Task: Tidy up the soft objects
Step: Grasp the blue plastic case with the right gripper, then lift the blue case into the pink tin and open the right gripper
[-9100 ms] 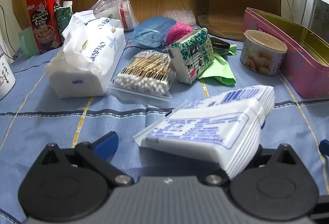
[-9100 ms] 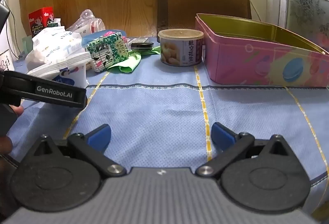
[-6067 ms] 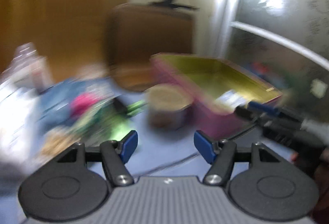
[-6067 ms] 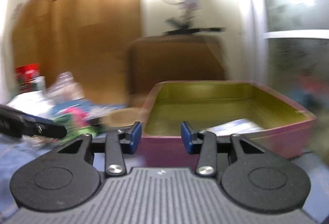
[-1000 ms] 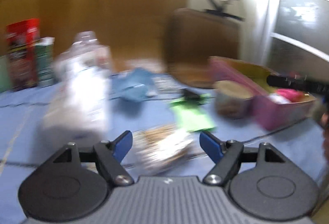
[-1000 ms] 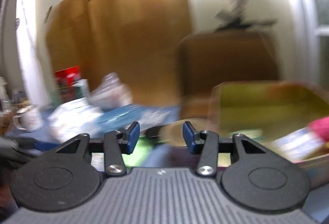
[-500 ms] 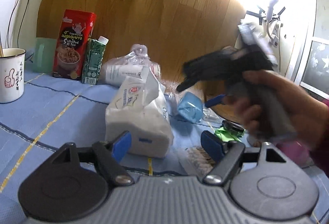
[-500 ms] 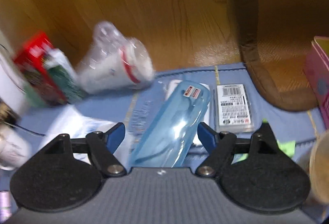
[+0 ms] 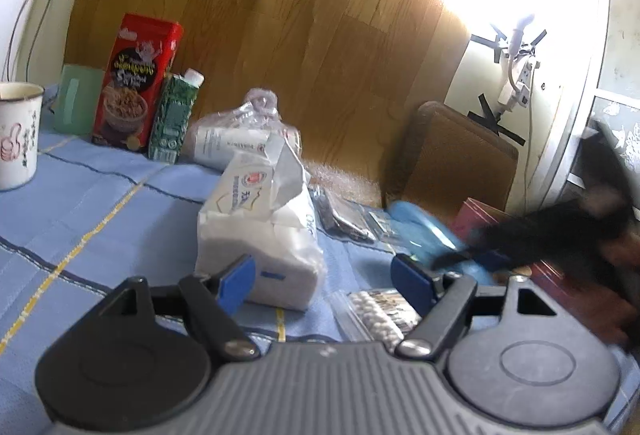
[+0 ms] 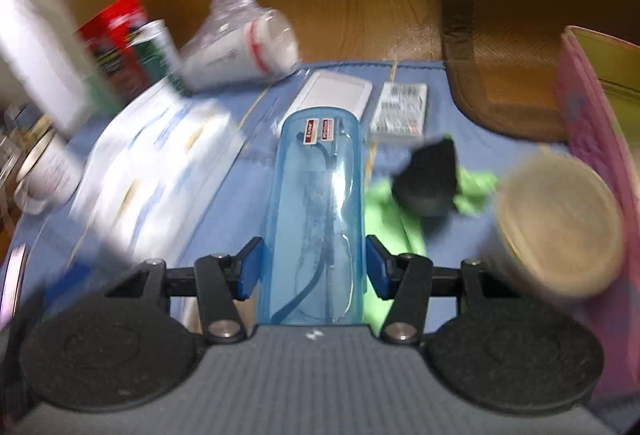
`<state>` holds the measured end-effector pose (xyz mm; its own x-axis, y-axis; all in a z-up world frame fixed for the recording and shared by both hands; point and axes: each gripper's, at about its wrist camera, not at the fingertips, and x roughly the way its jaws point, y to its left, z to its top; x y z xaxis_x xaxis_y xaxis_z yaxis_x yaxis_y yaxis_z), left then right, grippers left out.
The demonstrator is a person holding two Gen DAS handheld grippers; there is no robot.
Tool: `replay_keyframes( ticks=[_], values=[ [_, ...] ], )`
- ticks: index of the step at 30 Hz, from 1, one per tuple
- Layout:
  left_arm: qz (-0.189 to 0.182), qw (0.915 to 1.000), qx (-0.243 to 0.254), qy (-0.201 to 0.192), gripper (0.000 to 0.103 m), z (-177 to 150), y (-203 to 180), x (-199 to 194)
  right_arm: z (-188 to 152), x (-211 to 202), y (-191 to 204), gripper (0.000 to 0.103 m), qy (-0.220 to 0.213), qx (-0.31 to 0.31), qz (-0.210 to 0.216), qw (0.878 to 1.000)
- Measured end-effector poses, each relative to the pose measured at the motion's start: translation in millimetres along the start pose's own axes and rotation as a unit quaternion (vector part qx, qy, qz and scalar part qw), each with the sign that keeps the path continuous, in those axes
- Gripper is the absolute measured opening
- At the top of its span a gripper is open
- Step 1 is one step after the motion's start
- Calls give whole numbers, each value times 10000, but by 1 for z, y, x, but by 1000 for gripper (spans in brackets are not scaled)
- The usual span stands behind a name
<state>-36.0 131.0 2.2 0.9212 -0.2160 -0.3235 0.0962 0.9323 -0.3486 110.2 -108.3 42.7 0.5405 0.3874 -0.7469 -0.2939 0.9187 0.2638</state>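
Straddling a clear blue pouch (image 10: 318, 211) lying on the desk (image 10: 240, 203), the right gripper (image 10: 313, 272) has its fingers spread just beside the pouch's sides. Left gripper (image 9: 326, 280) hangs spread wide before a white tissue pack (image 9: 260, 231).

Blue cloth-covered table (image 9: 92, 211), striped yellow and dark, filling lower left of left wrist view. Lying directly on it:
- white mug (image 9: 16, 139), far left;
- green cup (image 9: 76, 99), red cereal box (image 9: 136, 83) and green carton (image 9: 174, 115), upper left;
- white tissue pack (image 9: 260, 231), centre;
- cotton swab bag (image 9: 380, 309), lower centre.

In right wrist view:
- blue transparent case (image 10: 320, 203), centre;
- green cloth (image 10: 404, 219) just right of it;
- round can (image 10: 560, 227), right;
- pink tin (image 10: 600, 139), right edge.
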Motion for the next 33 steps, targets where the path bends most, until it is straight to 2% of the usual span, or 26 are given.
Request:
replay_keyframes(
  ticks=[3, 5, 7, 11, 14, 16, 18, 19, 22, 26, 28, 30, 33],
  values=[
    [-218, 9994, -65, 249, 76, 0, 0, 1, -45, -36, -9, 56, -135, -354, -5, 9993],
    [-218, 9991, 51, 351, 76, -2, -9, -4, -75, -56, -15, 56, -238, -634, -154, 9976],
    [-426, 9974, 92, 566, 76, -5, -22, -9, -102, -65, -16, 56, -319, -956, -255, 9946],
    [-823, 9925, 215, 883, 77, -14, -54, -21, -129, -75, -4, 56, -472, -1455, 56, 9882],
    [-968, 9875, 246, 1222, 78, -20, -70, -26, -138, -74, 17, 56, -462, -2140, 395, 9749],
    [-980, 9863, 326, 1290, 81, -22, -74, -29, -140, -67, 33, 56, -440, -2660, 529, 9615],
    [-875, 9861, 406, 1356, 83, -24, -74, -30, -139, -58, 37, 56, -367, -3089, 621, 9484],
    [-825, 9860, 420, 1386, 83, -24, -72, -30, -138, -53, 37, 57, -367, -3204, 507, 9452],
    [-870, 9859, 355, 1385, 83, -20, -66, -34, -139, -59, 24, 63, -580, -3214, 179, 9450],
    [-1053, 9831, 319, 1461, 83, -15, -66, -27, -160, -84, 10, 65, -811, -2873, 194, 9542],
    [-1159, 9798, 317, 1598, 79, -16, -70, -17, -175, -89, 9, 65, -907, -2778, 71, 9563],
    [-1208, 9763, 408, 1748, 77, -19, -79, -7, -183, -88, 7, 65, -961, -2644, -6, 9596],
    [-1149, 9731, 595, 1905, 75, -24, -90, 13, -179, -76, -1, 62, -896, -2399, 138, 9666]
  ],
)
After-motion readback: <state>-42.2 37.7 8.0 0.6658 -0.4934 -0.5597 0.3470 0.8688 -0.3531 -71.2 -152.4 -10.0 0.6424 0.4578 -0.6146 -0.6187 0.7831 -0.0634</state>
